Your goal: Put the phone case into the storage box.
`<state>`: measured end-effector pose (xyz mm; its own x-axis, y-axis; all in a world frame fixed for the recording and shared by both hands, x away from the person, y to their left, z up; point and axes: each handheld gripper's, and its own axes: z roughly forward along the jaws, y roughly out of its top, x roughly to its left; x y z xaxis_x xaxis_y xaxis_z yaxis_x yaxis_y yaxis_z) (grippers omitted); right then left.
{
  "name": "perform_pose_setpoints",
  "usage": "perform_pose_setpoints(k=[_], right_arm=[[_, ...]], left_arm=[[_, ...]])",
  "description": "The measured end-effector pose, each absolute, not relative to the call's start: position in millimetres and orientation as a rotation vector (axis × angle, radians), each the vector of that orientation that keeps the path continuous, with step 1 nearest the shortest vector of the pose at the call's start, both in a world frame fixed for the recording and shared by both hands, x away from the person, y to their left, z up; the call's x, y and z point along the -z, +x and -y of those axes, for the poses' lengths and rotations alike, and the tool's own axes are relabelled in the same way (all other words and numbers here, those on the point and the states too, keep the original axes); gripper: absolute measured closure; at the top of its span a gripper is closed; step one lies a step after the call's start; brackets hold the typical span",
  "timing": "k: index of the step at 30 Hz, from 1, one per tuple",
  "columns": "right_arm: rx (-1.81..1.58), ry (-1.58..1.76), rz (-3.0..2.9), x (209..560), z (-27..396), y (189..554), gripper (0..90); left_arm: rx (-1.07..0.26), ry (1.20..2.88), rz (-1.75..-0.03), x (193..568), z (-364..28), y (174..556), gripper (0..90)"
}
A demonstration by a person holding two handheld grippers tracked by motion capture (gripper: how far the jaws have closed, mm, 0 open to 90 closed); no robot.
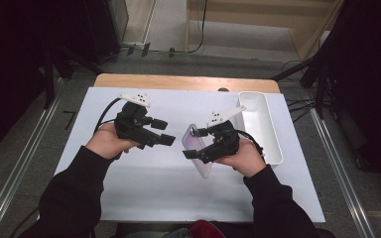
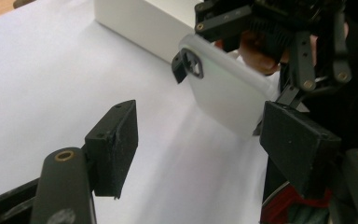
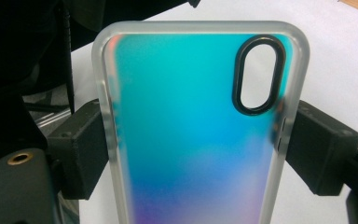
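Observation:
A phone case with a frosted rim, a blue-to-purple sheen and a black camera ring is held just above the white sheet right of centre. My right gripper is shut on it. In the right gripper view both pads press the long edges of the case, camera hole at top right. My left gripper hovers a short way to the case's left, open and empty. In the left gripper view its jaws stand wide apart around bare sheet, the case beyond them.
A white rectangular tray stands at the right edge of the white sheet, close behind the right hand. The sheet covers a wooden table. Dark stands and cables flank the table on the floor.

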<state>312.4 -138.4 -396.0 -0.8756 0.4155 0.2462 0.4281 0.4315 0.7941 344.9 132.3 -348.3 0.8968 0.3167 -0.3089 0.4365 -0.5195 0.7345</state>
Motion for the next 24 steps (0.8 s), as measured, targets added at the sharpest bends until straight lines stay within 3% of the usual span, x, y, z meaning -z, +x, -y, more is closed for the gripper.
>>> perform_pose_setpoints(k=[24], right_arm=[[1.417, -0.784, 2.654, 379.7, 153.9, 308.3, 14.6]], left_arm=[[0.084, 2.165, -0.536, 376.1, -137.7, 337.3, 27.6]])
